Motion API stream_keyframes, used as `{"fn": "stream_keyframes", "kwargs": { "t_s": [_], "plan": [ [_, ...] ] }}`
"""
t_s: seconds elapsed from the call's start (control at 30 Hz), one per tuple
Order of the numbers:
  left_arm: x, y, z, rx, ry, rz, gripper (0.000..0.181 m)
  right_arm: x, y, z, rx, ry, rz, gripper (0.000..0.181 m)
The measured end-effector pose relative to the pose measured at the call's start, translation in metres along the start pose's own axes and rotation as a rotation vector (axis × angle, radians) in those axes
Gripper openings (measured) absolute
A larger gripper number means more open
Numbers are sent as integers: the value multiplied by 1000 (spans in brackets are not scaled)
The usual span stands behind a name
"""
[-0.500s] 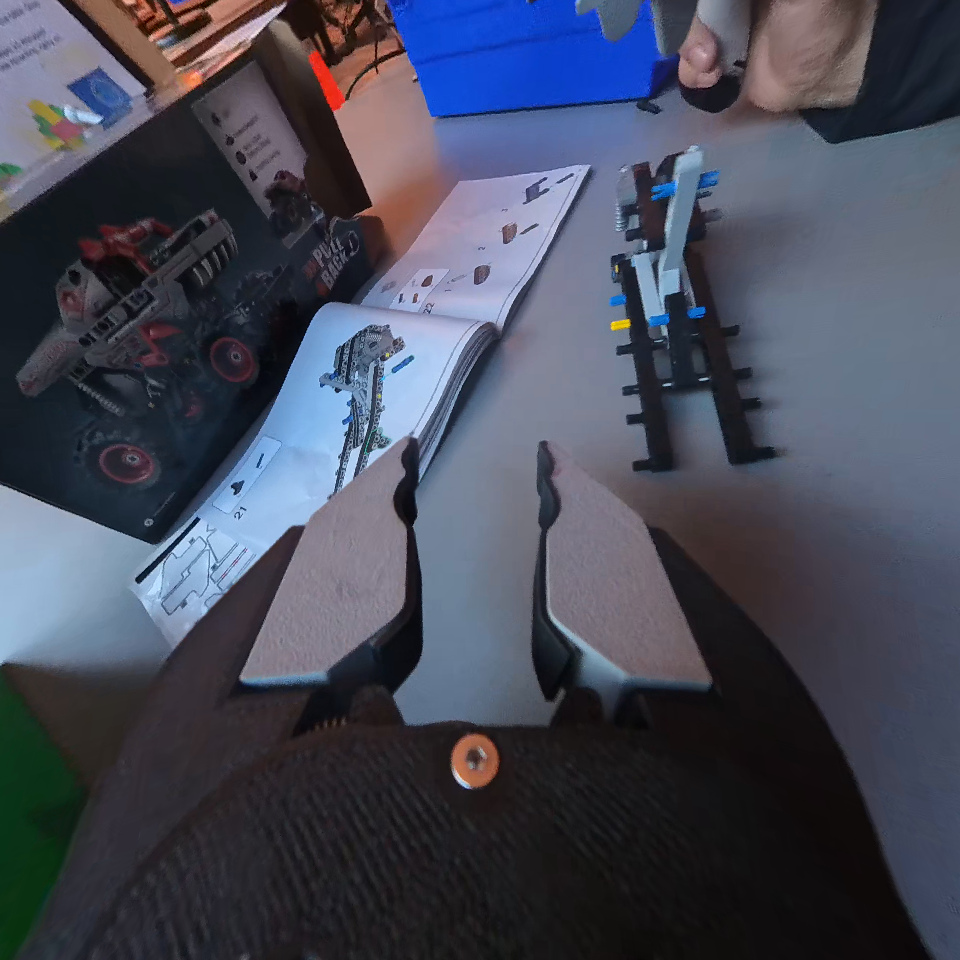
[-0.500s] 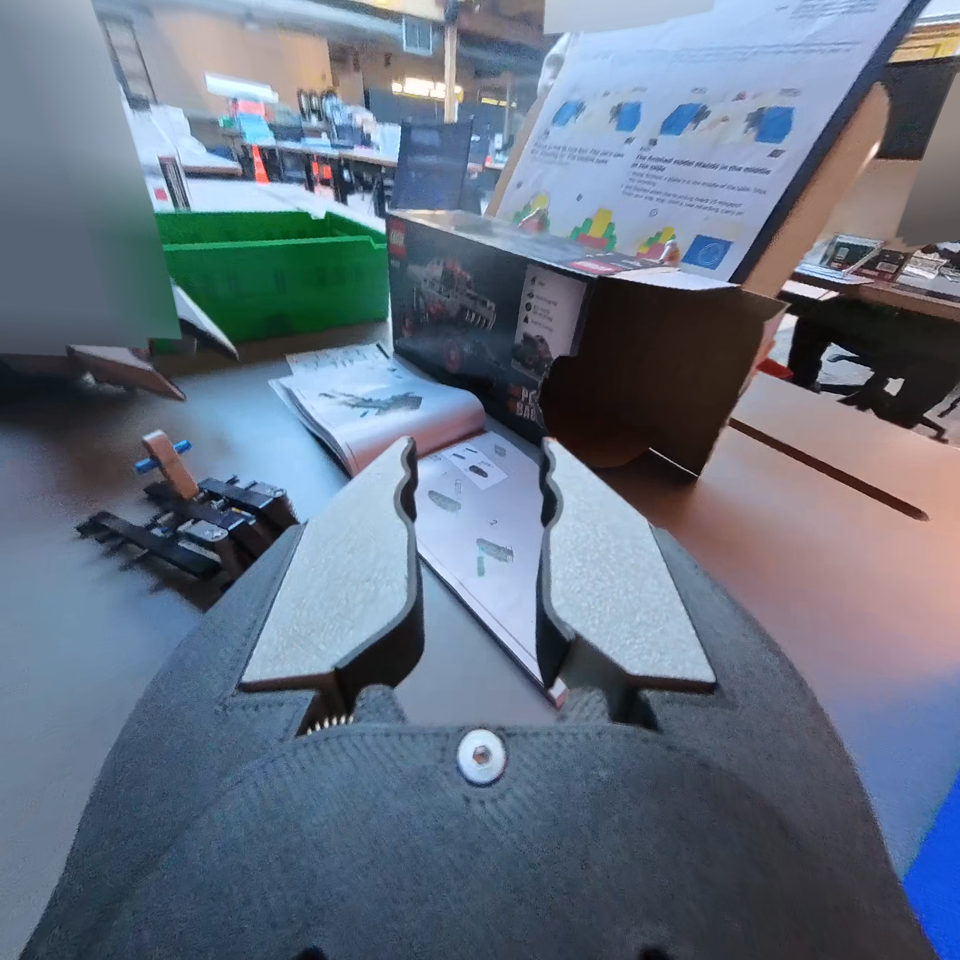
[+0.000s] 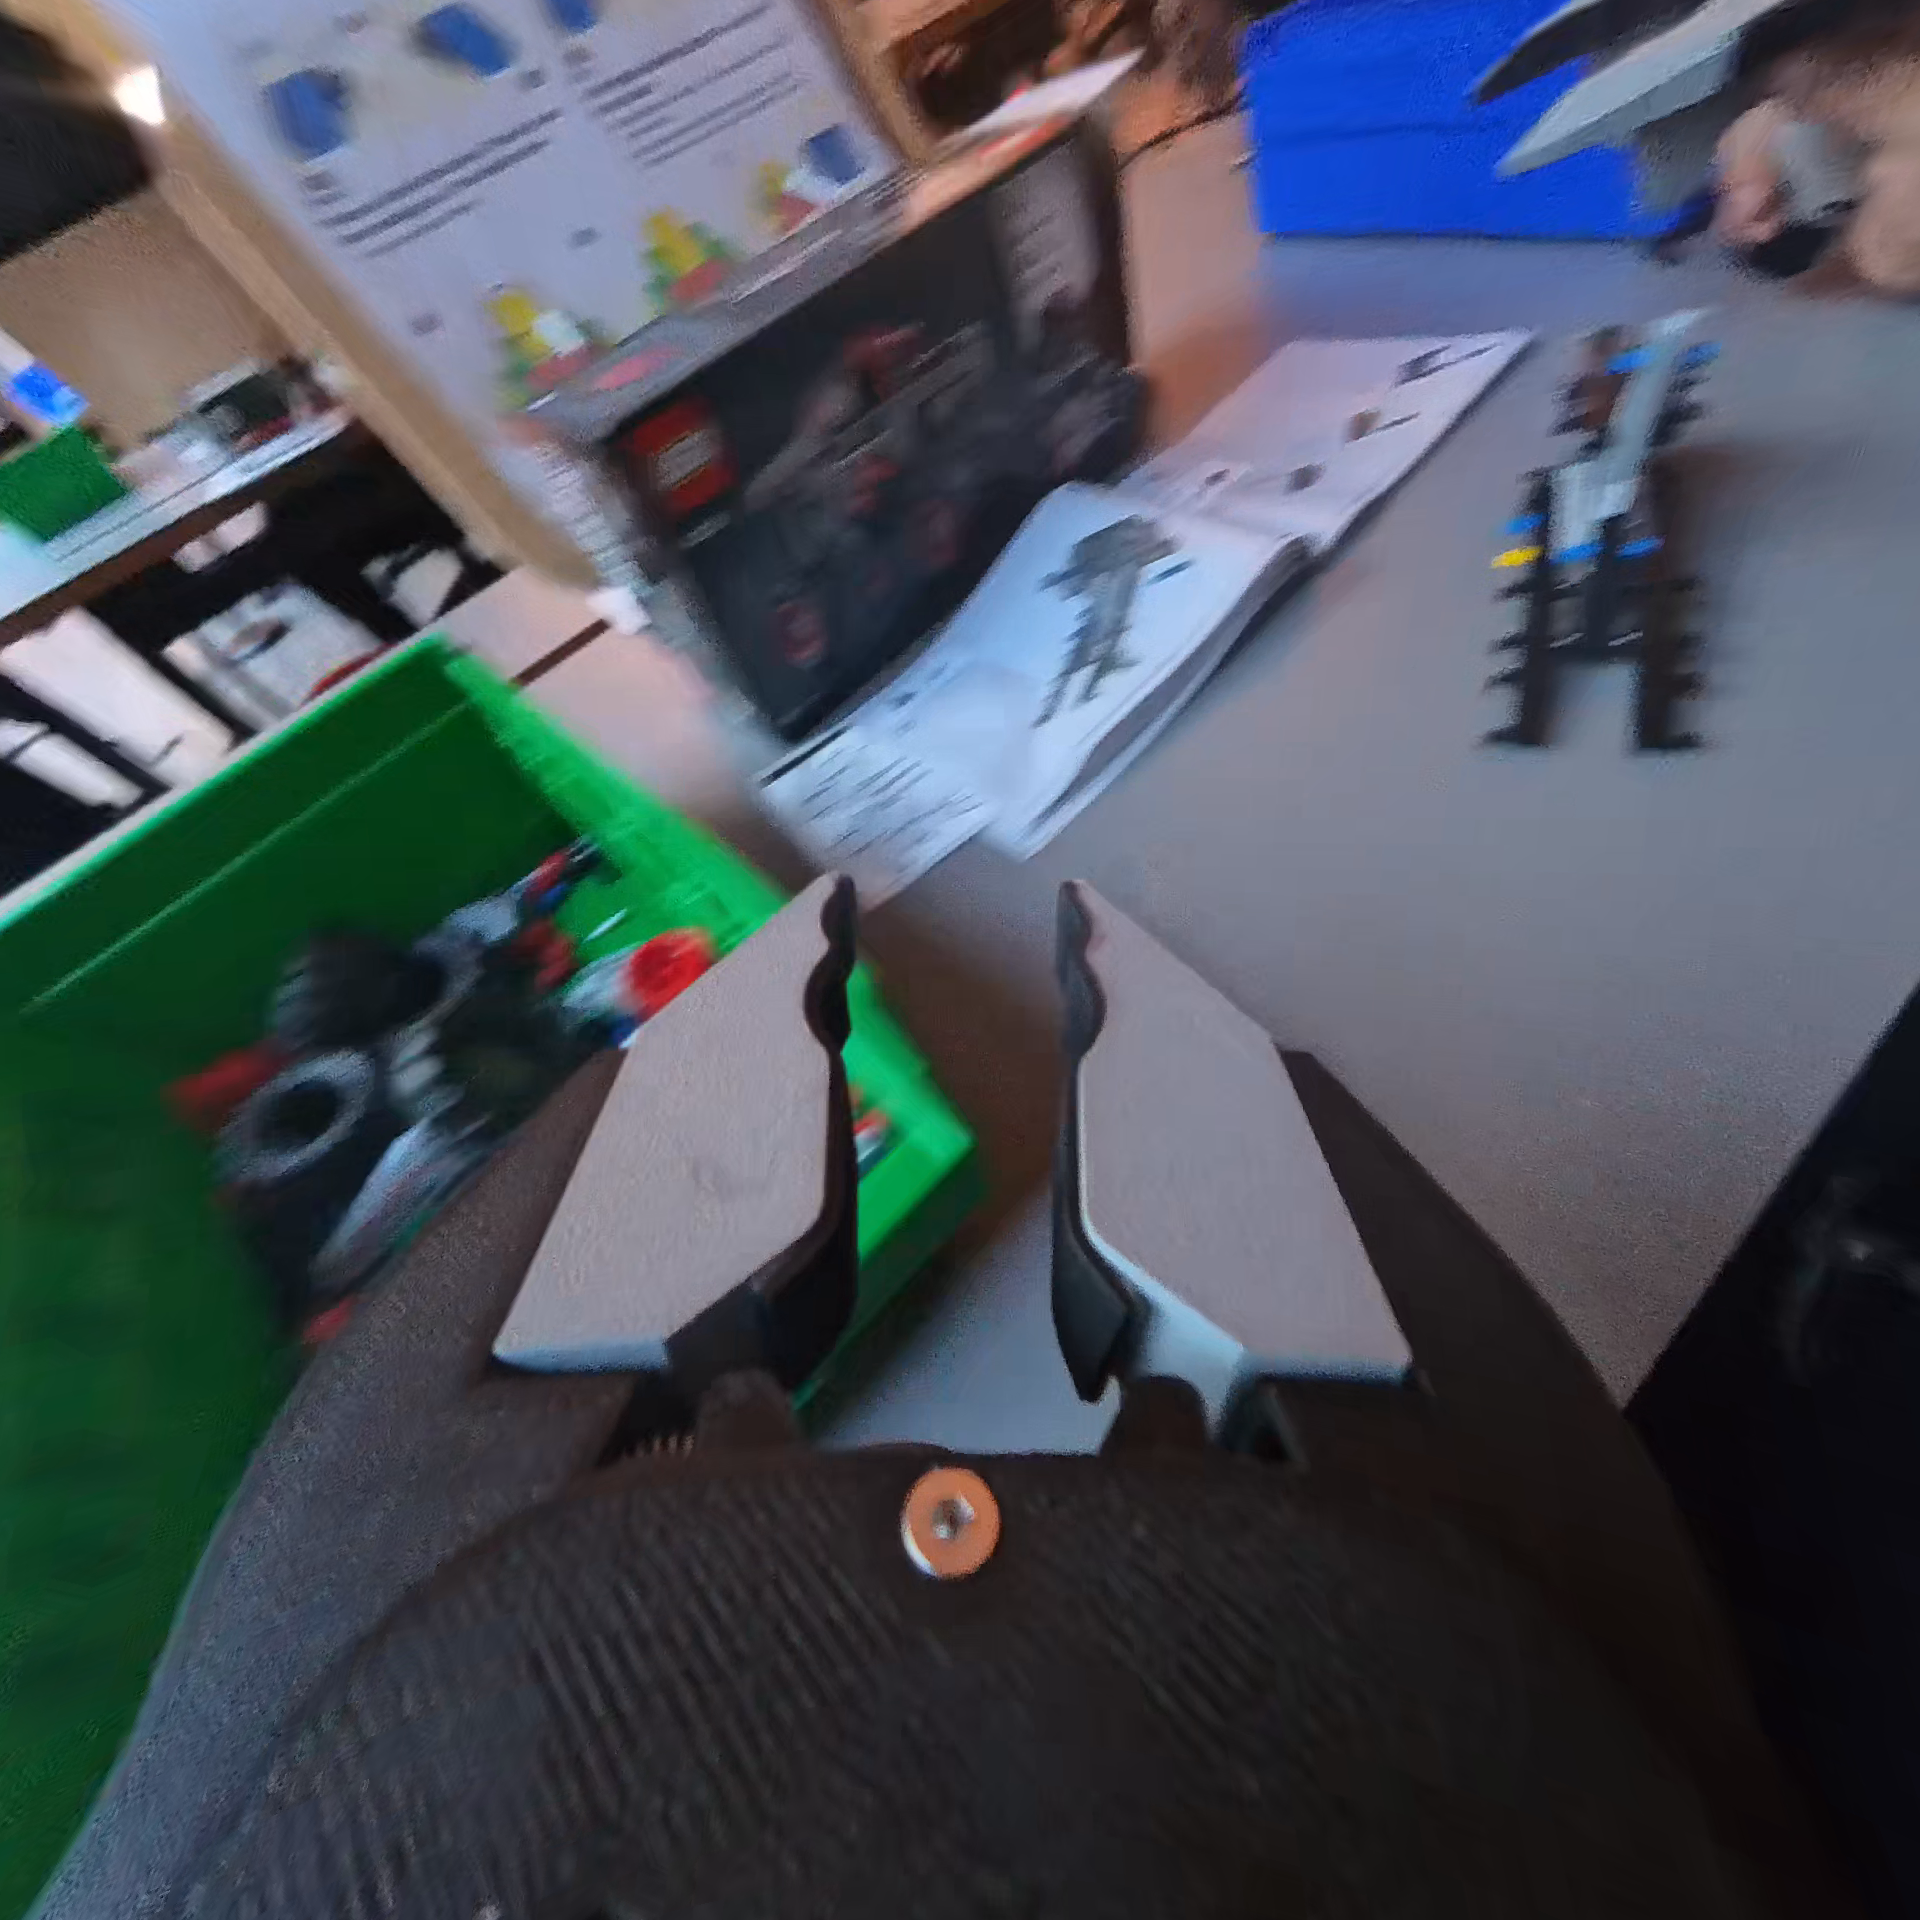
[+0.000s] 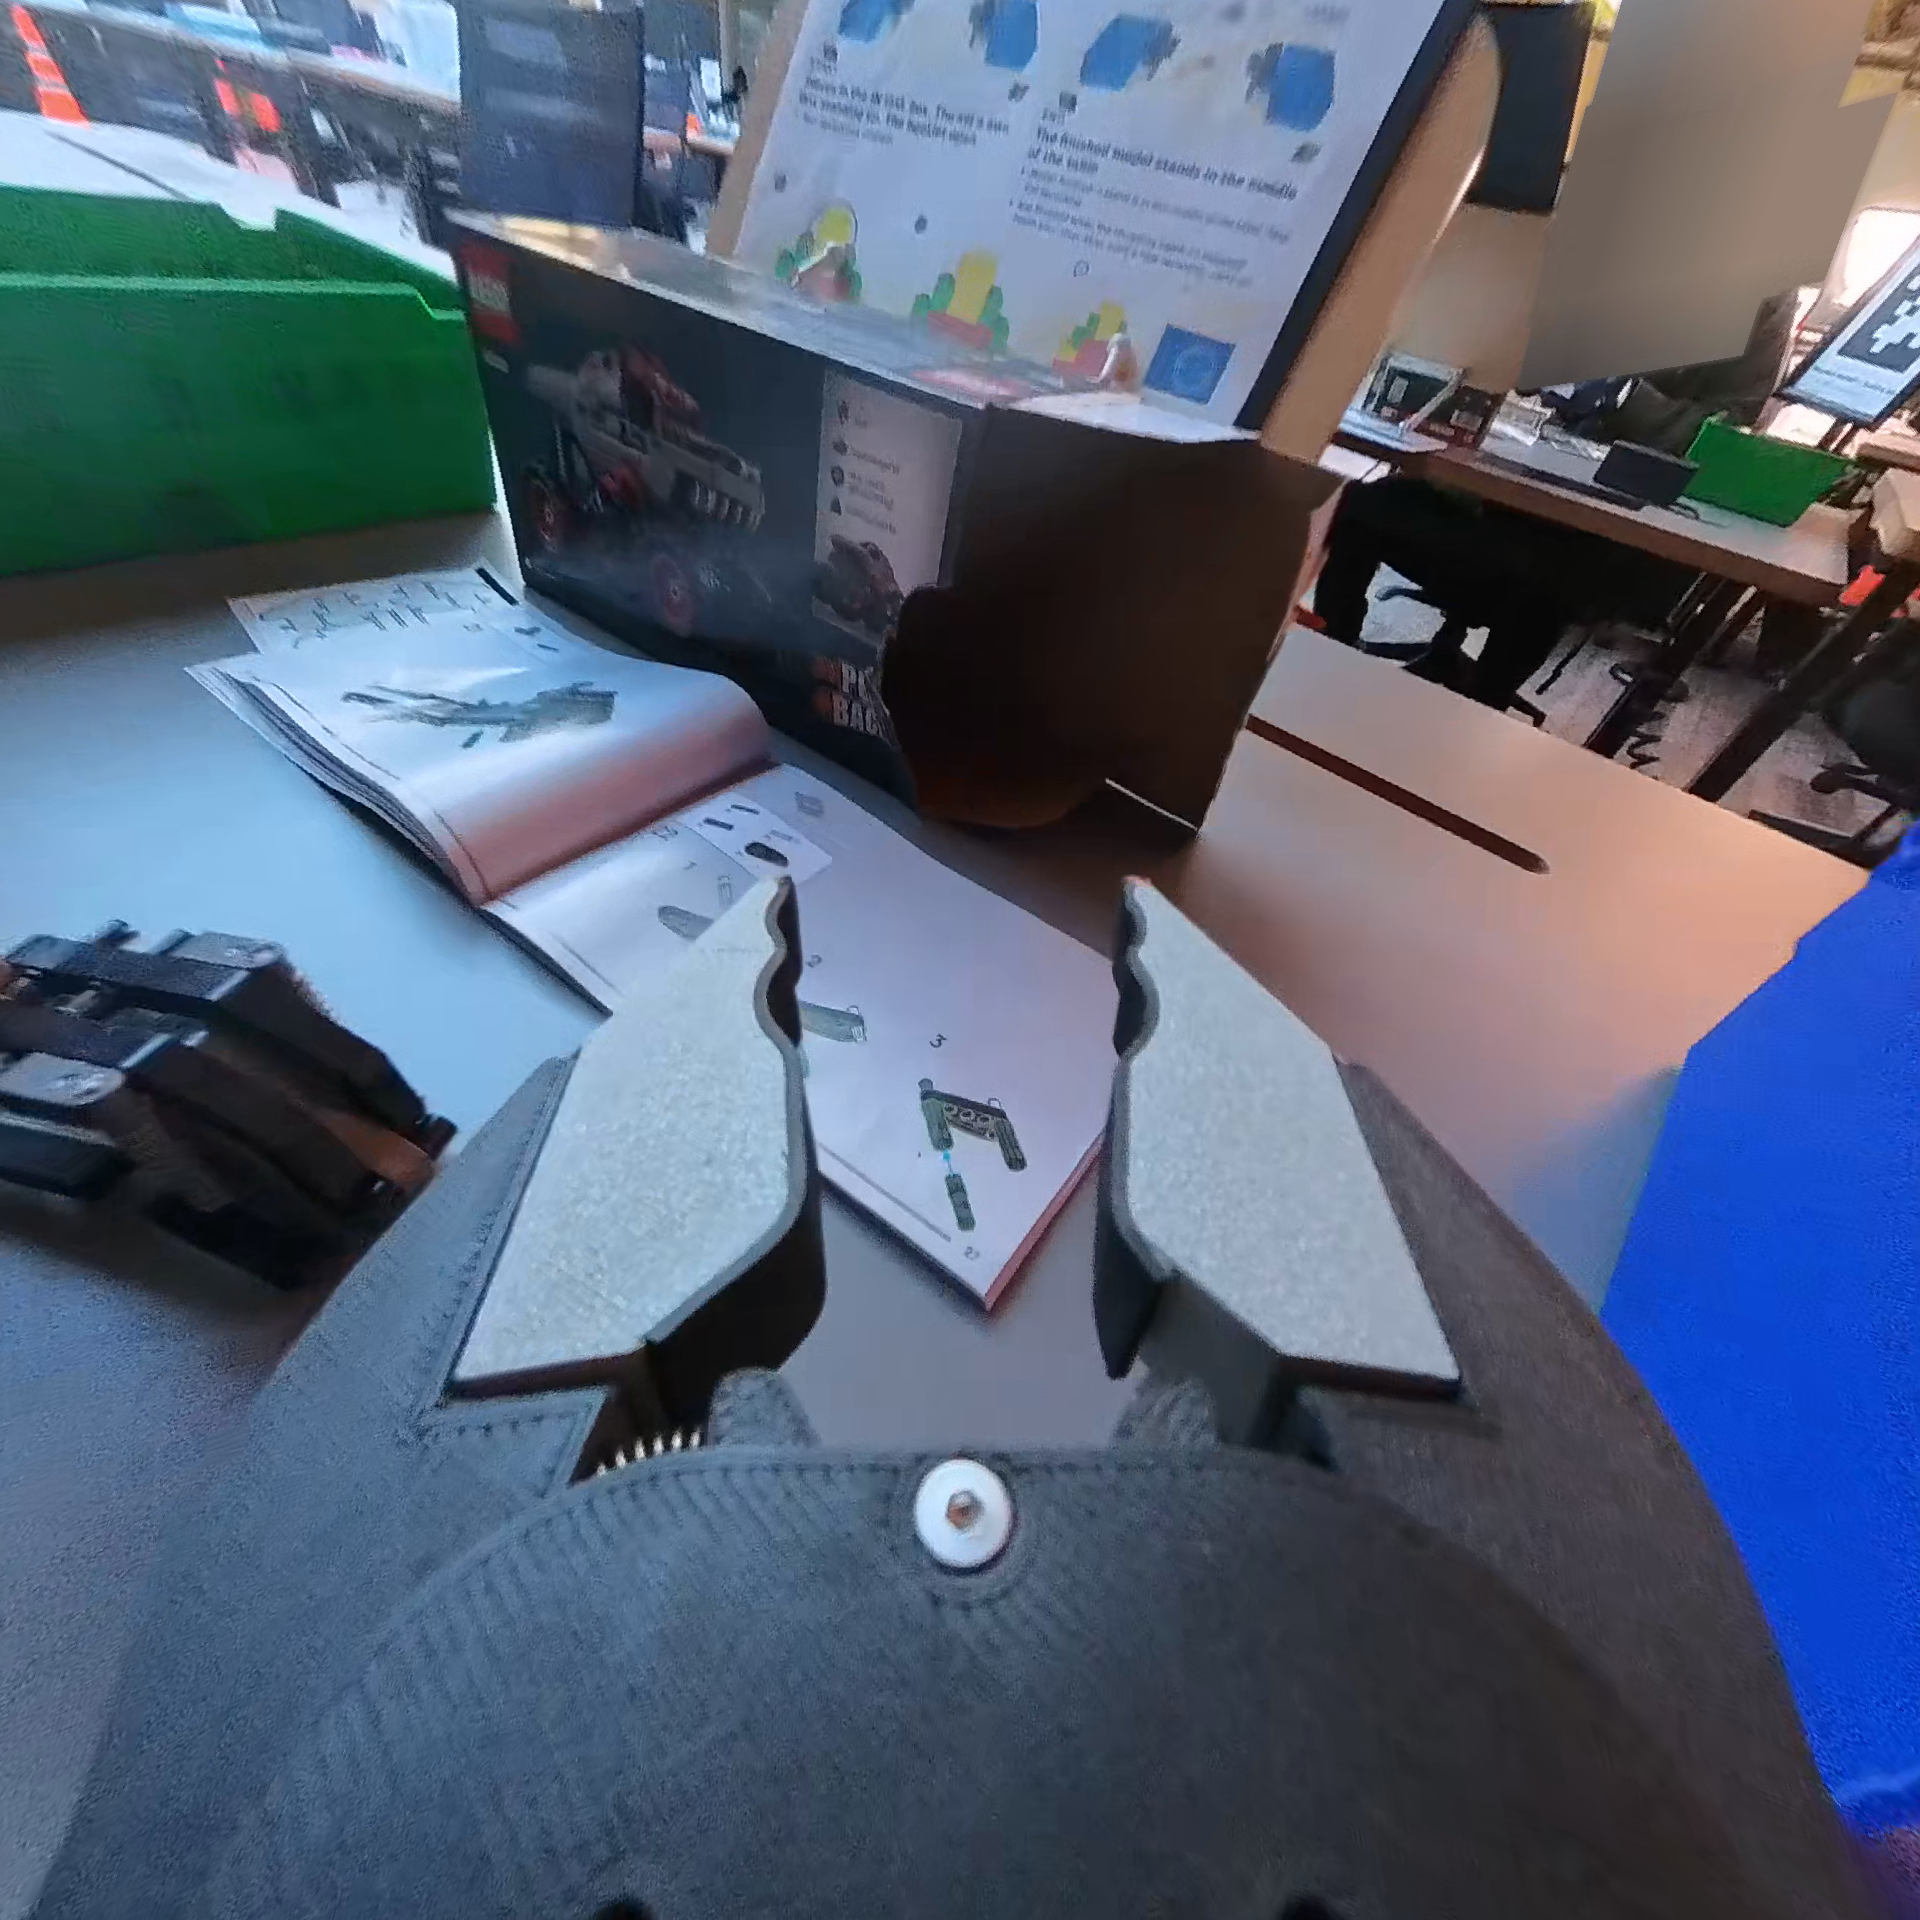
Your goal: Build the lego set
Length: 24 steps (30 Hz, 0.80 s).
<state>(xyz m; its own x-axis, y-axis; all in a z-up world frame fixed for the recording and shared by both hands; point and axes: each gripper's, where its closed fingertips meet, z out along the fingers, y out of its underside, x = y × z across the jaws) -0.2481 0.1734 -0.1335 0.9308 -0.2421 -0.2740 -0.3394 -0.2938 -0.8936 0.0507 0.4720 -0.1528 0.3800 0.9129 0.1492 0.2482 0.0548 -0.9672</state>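
Grey-padded left claw (image 3: 954,914) and right claw (image 4: 954,914) both gape, empty.

Right gripper (image 4: 954,940) empty above the open instruction booklet (image 4: 582,769), its two fingers spread apart.

The booklet lies flat on the grey table (image 4: 1382,935), its near page corner showing between the fingers. Behind it, touching its far edge, stands the dark lego box (image 4: 727,488) with a monster truck pictured on its side; a white instruction board (image 4: 1039,135) leans up behind the box. The partly built black lego frame (image 4: 197,1060) lies on the table at left, near the booklet but apart from it. A green bin (image 4: 208,374) sits far left, a blue bin (image 4: 1787,1299) at the right edge.
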Motion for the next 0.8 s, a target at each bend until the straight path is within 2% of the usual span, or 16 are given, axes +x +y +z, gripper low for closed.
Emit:
{"fn": "stream_keyframes", "kwargs": {
  "t_s": [0.13,0.23,0.33,0.43,0.6,0.7,0.8],
  "plan": [
    [-107,40,-38,-237,-157,-51,35,6,6,9,-48,31,-26,56],
    [-151,73,-26,-454,-160,-98,36,10,4,12,-45,65,-45,55],
    [-159,95,7,-617,-90,-71,35,9,5,17,-55,64,-45,55],
    [-148,112,26,-761,8,-92,36,3,4,16,-49,38,-46,55],
    [-128,115,37,-813,117,-128,43,-5,-13,0,31,28,-60,53],
    [-134,115,47,-834,100,-182,51,-9,-23,-7,84,11,-44,52],
    [-155,120,55,-877,1,-205,56,-12,-28,-10,112,-10,-37,52]
  ]
}}
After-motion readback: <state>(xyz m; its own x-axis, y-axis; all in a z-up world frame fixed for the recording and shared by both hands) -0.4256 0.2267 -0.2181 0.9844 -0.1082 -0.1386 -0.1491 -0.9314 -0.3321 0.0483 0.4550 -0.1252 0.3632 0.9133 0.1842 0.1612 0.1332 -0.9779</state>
